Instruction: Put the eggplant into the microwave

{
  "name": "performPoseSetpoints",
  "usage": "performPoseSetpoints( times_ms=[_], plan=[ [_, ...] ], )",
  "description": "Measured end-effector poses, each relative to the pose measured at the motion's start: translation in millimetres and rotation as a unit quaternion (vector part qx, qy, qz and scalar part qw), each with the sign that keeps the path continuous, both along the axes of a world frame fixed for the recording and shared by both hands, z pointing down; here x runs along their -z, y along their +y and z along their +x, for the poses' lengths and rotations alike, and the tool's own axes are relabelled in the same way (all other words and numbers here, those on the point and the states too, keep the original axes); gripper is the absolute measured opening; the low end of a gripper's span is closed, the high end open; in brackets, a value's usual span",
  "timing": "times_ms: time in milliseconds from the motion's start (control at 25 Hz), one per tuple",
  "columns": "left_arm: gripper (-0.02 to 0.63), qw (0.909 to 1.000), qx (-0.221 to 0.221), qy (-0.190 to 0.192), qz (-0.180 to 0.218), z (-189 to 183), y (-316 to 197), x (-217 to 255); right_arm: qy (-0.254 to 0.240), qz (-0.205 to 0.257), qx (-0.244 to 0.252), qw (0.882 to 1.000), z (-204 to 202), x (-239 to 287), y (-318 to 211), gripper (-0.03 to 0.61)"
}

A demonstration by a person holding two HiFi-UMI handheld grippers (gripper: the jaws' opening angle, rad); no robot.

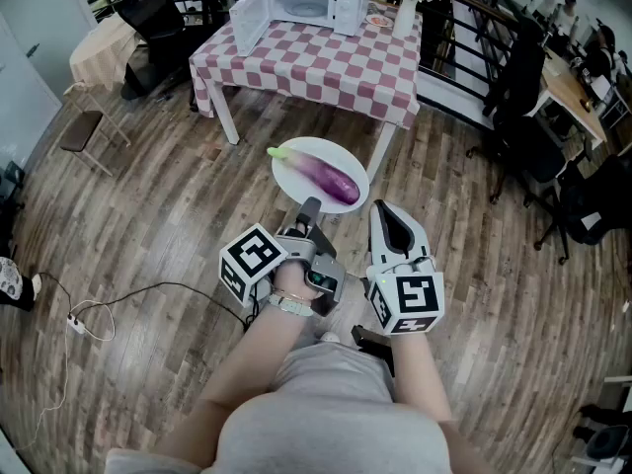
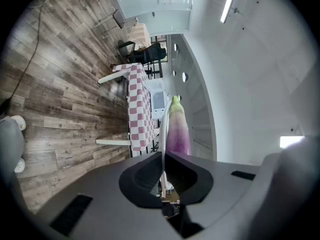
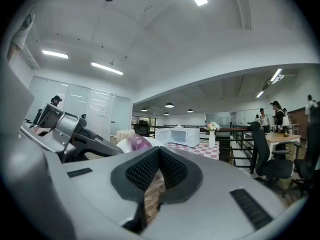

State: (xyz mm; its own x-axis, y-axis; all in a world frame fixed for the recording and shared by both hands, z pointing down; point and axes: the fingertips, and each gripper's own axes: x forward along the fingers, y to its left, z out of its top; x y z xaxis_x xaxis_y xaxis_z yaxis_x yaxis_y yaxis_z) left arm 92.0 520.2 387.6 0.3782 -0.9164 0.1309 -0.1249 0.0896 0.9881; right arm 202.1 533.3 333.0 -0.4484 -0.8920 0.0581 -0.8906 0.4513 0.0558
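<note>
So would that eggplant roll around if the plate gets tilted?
Probably: the eggplant looks round, smooth and glossy, lying loose on the white plate. It likely slides too. The left tool pinches only the rim, so the plate may sag.

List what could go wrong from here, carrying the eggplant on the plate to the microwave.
1. The left tongs pinch only the near rim of the plate, so it could tip or slip.
2. The eggplant lies loose on it and might roll off.
3. The right tongs are shut and empty, giving no support.

Purple eggplant [image 1: 331, 177] lies on white plate [image 1: 292, 163]; microwave [image 1: 314, 1] open.
</note>
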Motion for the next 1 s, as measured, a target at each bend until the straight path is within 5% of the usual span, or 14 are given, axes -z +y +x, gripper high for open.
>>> performPoseSetpoints(
  times_ms=[400, 1000],
  plan=[
    [0.018, 1.0000, 0.001, 0.006, 0.002, -14, -40, -8, 0.005, 0.000, -0.003, 1.000, -15, -10, -35, 0.025],
    [0.018, 0.9997, -0.019, 0.010, -0.008, -90, -182, -6, -0.007, 0.004, -0.012, 1.000, -96, -5, -173, 0.025]
  ],
)
